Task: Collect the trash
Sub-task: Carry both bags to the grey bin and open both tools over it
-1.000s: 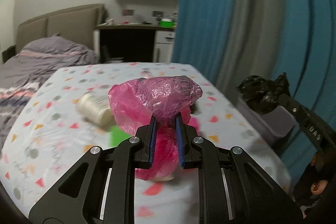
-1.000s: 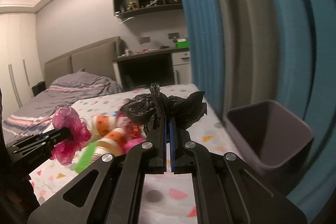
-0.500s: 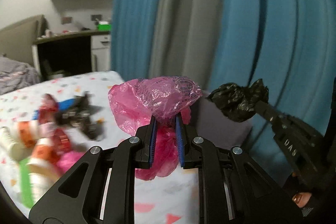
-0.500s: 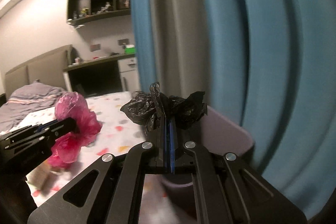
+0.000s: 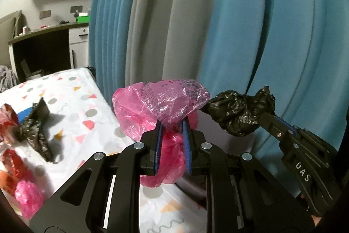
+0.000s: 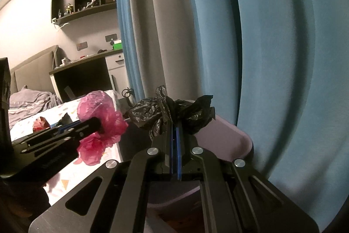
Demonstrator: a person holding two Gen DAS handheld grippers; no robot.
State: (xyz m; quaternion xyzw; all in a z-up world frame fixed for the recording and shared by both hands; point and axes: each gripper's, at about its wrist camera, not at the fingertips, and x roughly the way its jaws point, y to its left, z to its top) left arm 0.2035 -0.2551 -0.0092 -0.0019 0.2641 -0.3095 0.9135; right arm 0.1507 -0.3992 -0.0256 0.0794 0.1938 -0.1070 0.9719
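Blue curtains (image 5: 250, 25) back a patterned tablecloth (image 5: 72, 106). Left gripper (image 5: 172, 123) pinches the upright pink bag (image 5: 161, 102); right gripper (image 6: 174, 123) clamps the black bag (image 6: 172, 113), at the left camera's 3 o'clock.

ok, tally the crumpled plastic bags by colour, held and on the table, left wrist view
Pink crumpled plastic bags: 2, held one, table one
Black crumpled plastic bags: 2, held one, table one
Total: 4

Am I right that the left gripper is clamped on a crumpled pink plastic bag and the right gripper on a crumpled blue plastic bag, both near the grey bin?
Not quite. The right gripper is shut on a crumpled black plastic bag, not a blue one; the right wrist view shows this. The left gripper is indeed shut on the crumpled pink plastic bag, near the grey bin.
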